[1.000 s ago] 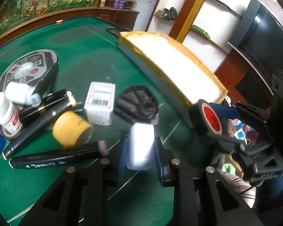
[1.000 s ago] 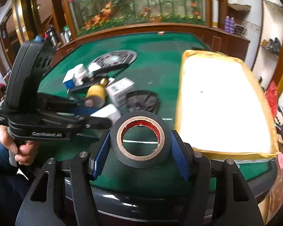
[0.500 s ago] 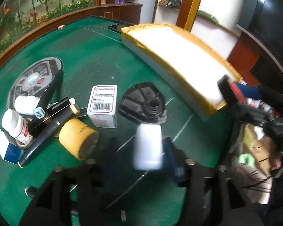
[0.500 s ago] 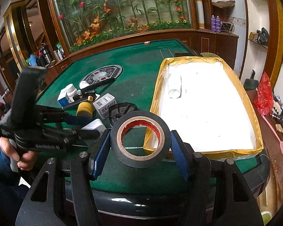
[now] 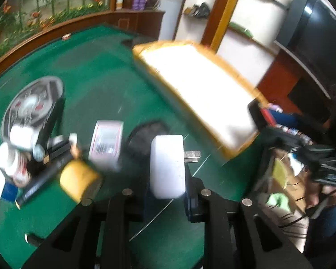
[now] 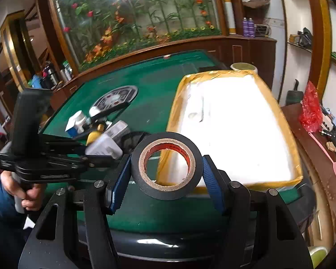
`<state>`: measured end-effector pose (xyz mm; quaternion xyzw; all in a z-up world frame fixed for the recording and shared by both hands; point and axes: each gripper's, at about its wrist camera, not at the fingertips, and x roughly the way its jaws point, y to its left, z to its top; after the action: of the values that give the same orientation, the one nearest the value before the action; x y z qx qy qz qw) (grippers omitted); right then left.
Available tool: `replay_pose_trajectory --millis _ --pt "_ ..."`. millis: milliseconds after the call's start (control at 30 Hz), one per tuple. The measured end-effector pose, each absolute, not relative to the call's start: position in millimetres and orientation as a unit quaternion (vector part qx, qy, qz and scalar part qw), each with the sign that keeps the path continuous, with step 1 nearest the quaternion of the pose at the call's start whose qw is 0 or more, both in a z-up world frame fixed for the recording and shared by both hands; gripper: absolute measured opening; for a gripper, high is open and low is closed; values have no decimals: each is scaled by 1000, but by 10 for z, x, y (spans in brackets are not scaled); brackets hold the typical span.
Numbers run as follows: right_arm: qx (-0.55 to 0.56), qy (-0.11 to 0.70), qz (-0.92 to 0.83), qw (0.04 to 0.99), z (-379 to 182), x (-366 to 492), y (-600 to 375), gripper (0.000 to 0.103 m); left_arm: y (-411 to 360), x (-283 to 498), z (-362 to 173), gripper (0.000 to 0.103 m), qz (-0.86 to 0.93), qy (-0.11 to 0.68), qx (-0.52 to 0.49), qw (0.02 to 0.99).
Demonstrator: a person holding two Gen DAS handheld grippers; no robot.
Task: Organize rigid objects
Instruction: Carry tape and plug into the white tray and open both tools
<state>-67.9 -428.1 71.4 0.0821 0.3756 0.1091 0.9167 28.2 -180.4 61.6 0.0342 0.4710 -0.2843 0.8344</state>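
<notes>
Left tongs (image 5: 168, 192): jaws closing on a white plug adapter (image 5: 168, 165), its metal prongs pointing right, held above the green tabletop (image 5: 96, 71). Foam tray with yellow-taped rim (image 5: 203, 89): along the tabletop's right edge. Clutter toward the left edge, blurred: yellow cylinder (image 5: 78, 180), barcoded white box (image 5: 106, 143), black disc (image 5: 145, 134), white bottles (image 5: 9, 159), black pens (image 5: 42, 177). Right tongs (image 5: 264, 116): at the tray's near corner, gripping black tape.

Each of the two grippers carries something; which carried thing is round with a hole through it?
The black tape roll in the right gripper; the left gripper carries a solid white plug.
</notes>
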Motion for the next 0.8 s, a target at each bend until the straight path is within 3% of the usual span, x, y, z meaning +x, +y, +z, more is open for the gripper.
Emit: replay_pose_trajectory --millis 300,800 --pt "129 379 54 915 997 12 -4828 62 -2534 852 978 24 -323 452 9 831" --pt "173 479 -9 860 321 1596 -5390 63 -3175 1589 382 25 -265 524 -25 809"
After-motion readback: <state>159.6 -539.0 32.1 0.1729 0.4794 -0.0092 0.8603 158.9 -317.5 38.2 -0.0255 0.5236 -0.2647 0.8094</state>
